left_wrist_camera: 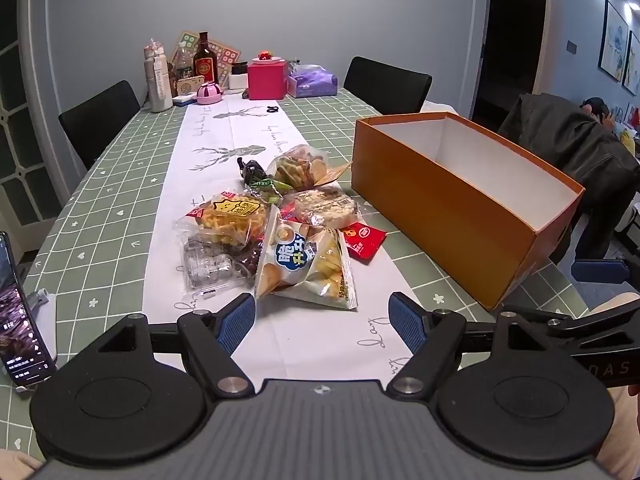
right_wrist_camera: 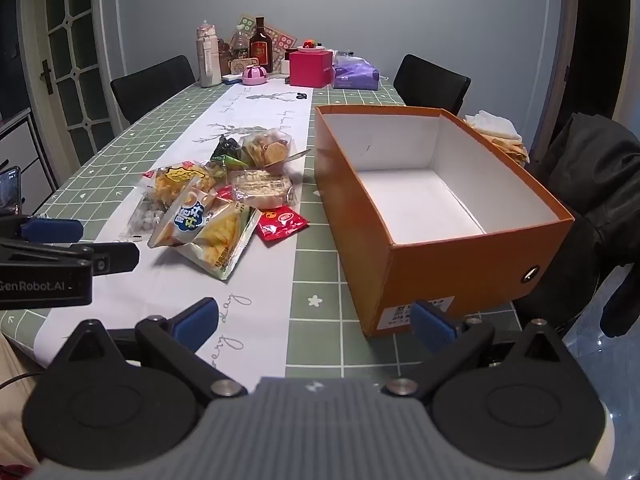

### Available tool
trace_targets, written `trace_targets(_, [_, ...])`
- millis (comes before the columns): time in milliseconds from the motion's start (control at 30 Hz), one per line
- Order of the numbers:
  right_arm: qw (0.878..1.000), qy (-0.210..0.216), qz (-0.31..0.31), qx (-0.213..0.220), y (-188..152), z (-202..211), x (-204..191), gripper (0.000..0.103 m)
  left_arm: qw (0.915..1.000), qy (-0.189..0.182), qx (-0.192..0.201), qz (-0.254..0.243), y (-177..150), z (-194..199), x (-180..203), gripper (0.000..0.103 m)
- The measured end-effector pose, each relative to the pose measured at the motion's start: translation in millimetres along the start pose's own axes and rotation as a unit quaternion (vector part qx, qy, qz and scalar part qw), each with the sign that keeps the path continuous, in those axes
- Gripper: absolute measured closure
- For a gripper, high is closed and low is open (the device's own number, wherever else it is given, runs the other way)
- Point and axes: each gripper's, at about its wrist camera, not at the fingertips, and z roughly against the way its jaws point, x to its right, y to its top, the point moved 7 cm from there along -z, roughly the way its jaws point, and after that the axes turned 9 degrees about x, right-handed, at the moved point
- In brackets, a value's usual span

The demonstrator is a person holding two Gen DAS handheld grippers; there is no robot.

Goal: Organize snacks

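Observation:
A heap of snack packets lies on the white table runner: a chip bag (left_wrist_camera: 306, 266) (right_wrist_camera: 208, 232) in front, a waffle pack (left_wrist_camera: 230, 218), a round cake pack (left_wrist_camera: 322, 206) (right_wrist_camera: 260, 190), a red sachet (left_wrist_camera: 364, 240) (right_wrist_camera: 282, 222), a cracker bag (left_wrist_camera: 300, 170) (right_wrist_camera: 266, 148). An empty orange box (left_wrist_camera: 452, 204) (right_wrist_camera: 436, 256) stands to their right. My left gripper (left_wrist_camera: 322, 320) is open and empty, just short of the chip bag. My right gripper (right_wrist_camera: 316, 322) is open and empty, near the box's front corner.
A phone (left_wrist_camera: 20, 316) leans at the left table edge. Bottles (left_wrist_camera: 206, 60), a pink box (left_wrist_camera: 267, 79) and a purple tissue pack (left_wrist_camera: 310, 80) crowd the far end. Black chairs (left_wrist_camera: 386, 84) stand around the table. A dark jacket (right_wrist_camera: 592, 184) hangs right of the box.

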Motion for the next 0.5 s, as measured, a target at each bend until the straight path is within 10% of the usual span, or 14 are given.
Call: trace_targets(500, [1.000, 0.000, 0.001, -0.001, -3.1, -2.9, 1.7, 0.004, 1.0000, -0.002, -0.001, 0.001, -4.2, 1.9, -4.7, 0.014])
